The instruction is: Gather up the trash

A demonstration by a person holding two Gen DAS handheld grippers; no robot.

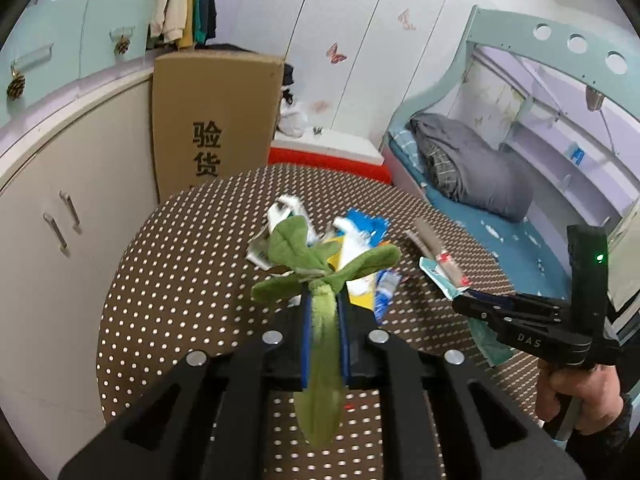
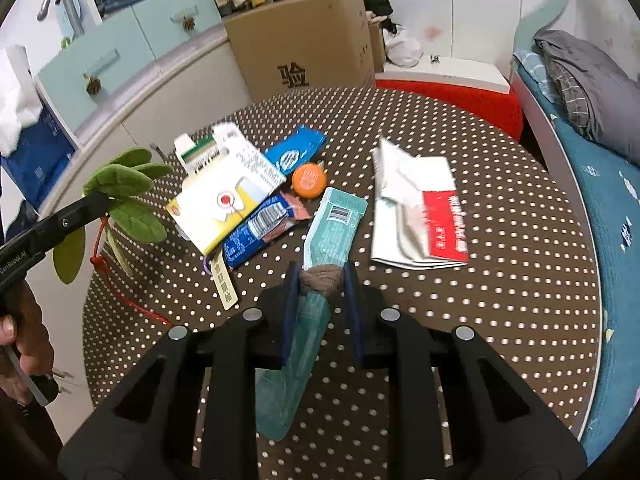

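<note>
Left tool (image 1: 322, 300) is clamped on a green plush leaf toy (image 1: 320, 272), held above the dotted desk (image 1: 160, 300). Right tool (image 2: 322, 276) is clamped on a teal wrapper (image 2: 336, 224); remaining trash lies at its 11 o'clock, including an orange cap (image 2: 308, 181).

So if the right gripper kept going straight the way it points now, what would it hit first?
Probably the teal wrapper it already pinches along with a brown wad; past that, likely the orange cap or the dotted table. Depth is unclear.

On the counter (image 2: 460, 320), a carton (image 2: 224, 200) lies left, folded papers (image 2: 416, 216) right, a bottle cap (image 2: 308, 179) between them; the cardboard box (image 2: 304, 40) stands behind, the bed (image 2: 600, 184) right.
</note>
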